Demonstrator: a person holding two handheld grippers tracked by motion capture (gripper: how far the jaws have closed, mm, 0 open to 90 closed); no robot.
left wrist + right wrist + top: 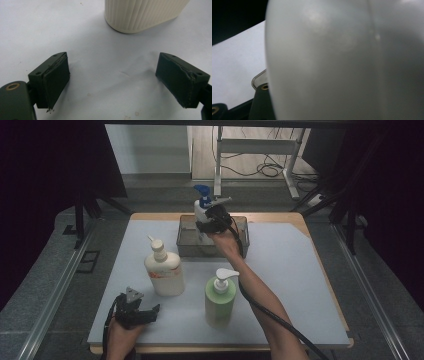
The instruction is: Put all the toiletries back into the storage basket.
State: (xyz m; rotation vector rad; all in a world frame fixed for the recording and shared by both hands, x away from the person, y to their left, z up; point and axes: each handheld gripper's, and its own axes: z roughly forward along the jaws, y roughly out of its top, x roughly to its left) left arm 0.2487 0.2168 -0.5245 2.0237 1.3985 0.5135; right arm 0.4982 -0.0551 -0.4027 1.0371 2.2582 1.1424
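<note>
Three pump bottles are in play, and one is on its way into the clear bin (240, 236) at 12 o'clock on the white mat (300, 285). The right gripper (212, 217) holds the blue-pump bottle (202, 206) by its white body, jaws part-closed around it, upright over the bin's left half. In the right gripper view the pale body (342, 62) crowds the lens, with a rounded corner of the bin's rim (258, 77) showing just beyond it. Whether the base has touched the bin floor I cannot tell; it looks low but not yet released.

The left gripper (150, 312) rests at 7 o'clock near the front edge, jaws spread wide and empty. Its own view shows the mat between the pads (56, 80) and the ribbed foot of the cream bottle (142, 13) just ahead.

That cream bottle (164, 270) stands at about 9 o'clock of the mat's middle, and the green bottle (220, 297) stands right of it at 6 o'clock, both upright and untouched.

By my reading, roughly a third of the job is nearly done: the first bottle needs setting down and letting go, then two more remain to be carried to the bin.
</note>
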